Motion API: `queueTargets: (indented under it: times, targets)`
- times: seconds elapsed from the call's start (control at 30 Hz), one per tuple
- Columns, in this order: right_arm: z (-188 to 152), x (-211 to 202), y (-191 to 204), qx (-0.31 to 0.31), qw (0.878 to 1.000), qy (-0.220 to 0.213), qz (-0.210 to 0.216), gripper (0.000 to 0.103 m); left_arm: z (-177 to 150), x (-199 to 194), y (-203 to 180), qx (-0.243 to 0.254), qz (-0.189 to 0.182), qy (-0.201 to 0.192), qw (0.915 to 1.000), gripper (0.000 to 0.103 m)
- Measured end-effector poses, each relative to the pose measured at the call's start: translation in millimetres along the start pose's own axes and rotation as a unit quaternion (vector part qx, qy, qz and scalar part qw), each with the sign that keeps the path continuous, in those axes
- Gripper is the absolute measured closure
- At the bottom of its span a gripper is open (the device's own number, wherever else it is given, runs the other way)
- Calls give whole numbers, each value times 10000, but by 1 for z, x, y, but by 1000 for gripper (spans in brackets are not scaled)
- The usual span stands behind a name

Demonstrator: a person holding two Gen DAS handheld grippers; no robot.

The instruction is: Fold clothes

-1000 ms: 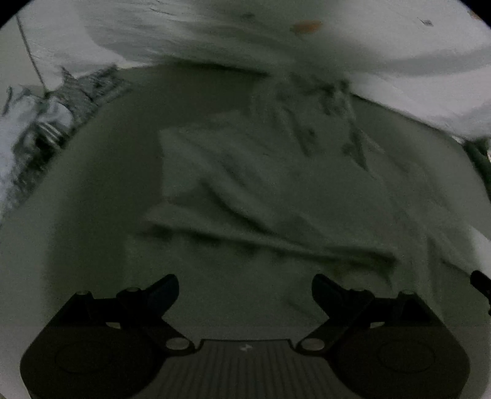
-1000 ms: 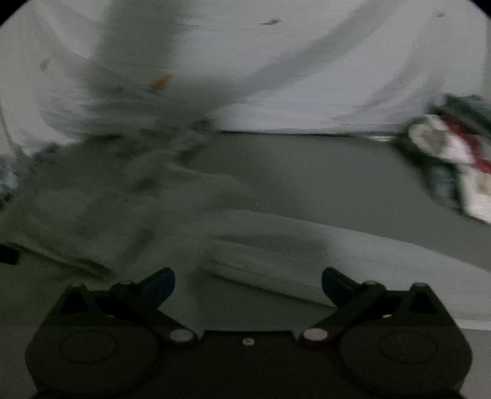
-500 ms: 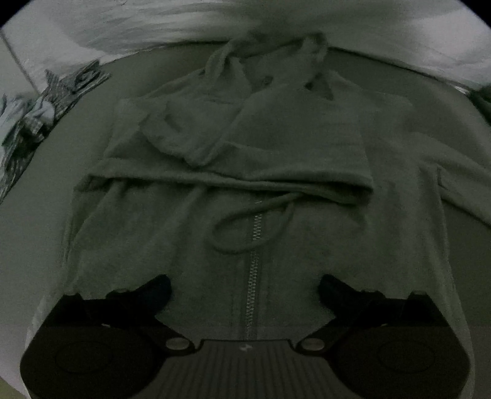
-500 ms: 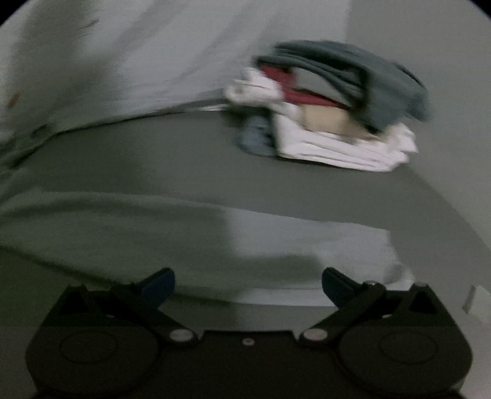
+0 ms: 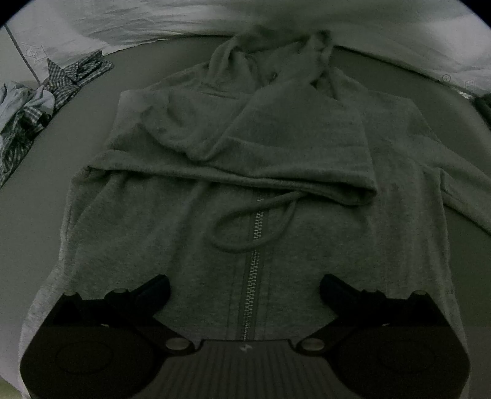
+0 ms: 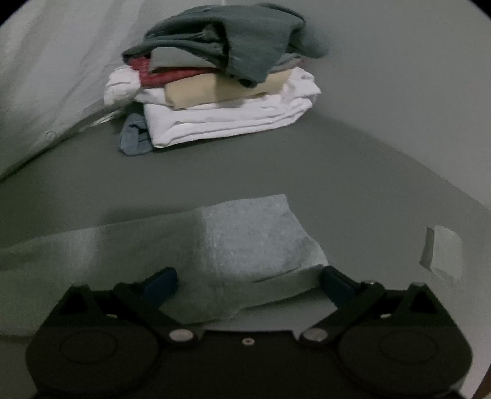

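Note:
A grey zip-up hoodie [image 5: 190, 233] lies flat on the dark table, front up, zipper [image 5: 254, 270] running toward me and a drawstring [image 5: 264, 227] looped across it. Its hood [image 5: 276, 61] points away, and one sleeve is folded across the chest [image 5: 276, 153]. My left gripper [image 5: 244, 290] hovers open over the hem, nothing between its fingers. In the right wrist view the other sleeve's cuff end [image 6: 245, 242] stretches out on the table. My right gripper [image 6: 248, 284] stands open just above that cuff, holding nothing.
A stack of folded clothes [image 6: 221, 79] sits at the far side in the right wrist view. A crumpled checked shirt and other garments [image 5: 46, 101] lie at the far left. White sheeting [image 5: 153, 27] hangs behind the table. A pale tag [image 6: 445, 251] lies to the right.
The hoodie has gone from a blurred, moving heap to lying flat. The left view settled over the hem. The right gripper swung right along the sleeve to its cuff.

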State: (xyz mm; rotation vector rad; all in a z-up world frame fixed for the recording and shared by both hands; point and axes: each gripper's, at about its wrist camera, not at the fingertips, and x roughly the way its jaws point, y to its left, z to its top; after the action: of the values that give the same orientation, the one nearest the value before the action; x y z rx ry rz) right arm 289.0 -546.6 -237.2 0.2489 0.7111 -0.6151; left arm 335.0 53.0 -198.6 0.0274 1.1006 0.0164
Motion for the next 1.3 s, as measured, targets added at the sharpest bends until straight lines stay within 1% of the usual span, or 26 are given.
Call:
queueTargets:
  times: [0.03,0.07,0.1,0.13,0.2,0.23,0.3,0.33,0.37,0.43,0.5,0.53,0.57,0.63,0.67,0.7,0.73,0.8,0.9,0.93,0.97,1.07,1.1,1.2,1.27,1.3]
  targets:
    - [2,-2,0,60,10000,-19,-14,16,0,0,1,12,-28,-31,10000,0]
    - [4,-4,-1,123,9999,-50,-36,32,-1,1,1,19,-45,-38,10000,0]
    - [6,-6,-3,198,9998,-53,-74,43,-1,1,2,25,-60,-42,10000,0]
    - [8,-6,-6,296,9995,-33,-70,46,-2,1,3,35,-77,-56,9999,0]
    - [11,-8,-15,516,9987,5,21,65,-3,1,3,57,-102,-86,9999,0]
    - [13,-9,-20,632,9980,27,66,69,-3,2,4,63,-110,-93,9999,0]
    - [17,-12,-32,938,9954,77,179,85,-4,2,5,81,-126,-109,9998,0]
    - [15,-12,-41,1321,9907,88,312,90,-4,3,5,94,-137,-117,9998,0]
    - [11,-12,-50,1814,9822,82,480,95,-4,4,5,105,-145,-125,9998,0]
    - [2,-12,-69,2785,9570,71,811,97,-4,4,6,125,-159,-126,9997,0]
    - [-7,-11,-88,3725,9211,59,1132,97,-3,4,6,149,-176,-116,9997,0]
    - [-11,-11,-98,4179,8993,52,1289,97,-2,5,7,162,-186,-108,9996,0]
    - [-18,-12,-104,4660,8724,7,1475,97,-1,6,7,175,-197,-96,9996,0]
    - [-35,-13,-108,5567,8089,-137,1885,97,1,6,8,182,-187,-67,9996,0]
    - [-40,-15,-106,5802,7882,-176,2045,97,1,7,8,194,-196,-64,9996,0]
    - [-44,-16,-102,5940,7744,-192,2171,97,2,7,8,196,-200,-61,9996,0]
    - [-46,-18,-97,6032,7639,-203,2285,97,2,8,8,194,-202,-59,9996,0]
    - [-48,-21,-87,6155,7467,-218,2513,97,3,8,9,205,-220,-52,9995,0]
    - [-48,-25,-66,6339,7170,-196,2894,98,6,10,9,146,-200,1,9997,0]
    - [-46,-26,-58,6341,7120,-185,3012,98,7,10,9,158,-215,18,9996,0]
    - [-44,-28,-50,6294,7107,-169,3139,103,7,10,10,171,-230,30,9996,0]
    - [-33,-30,-19,6182,7025,-81,3523,103,10,11,11,251,-297,37,9992,0]
    - [-29,-32,-10,6093,7072,-51,3585,103,11,11,12,274,-321,51,9991,0]
    - [-18,-40,16,5707,7363,23,3636,103,14,11,13,348,-361,133,9987,0]
    - [-11,-45,30,5402,7659,52,3487,103,18,12,16,430,-385,182,9982,0]
    - [-9,-48,35,5227,7848,91,3328,101,20,13,18,434,-384,203,9981,0]
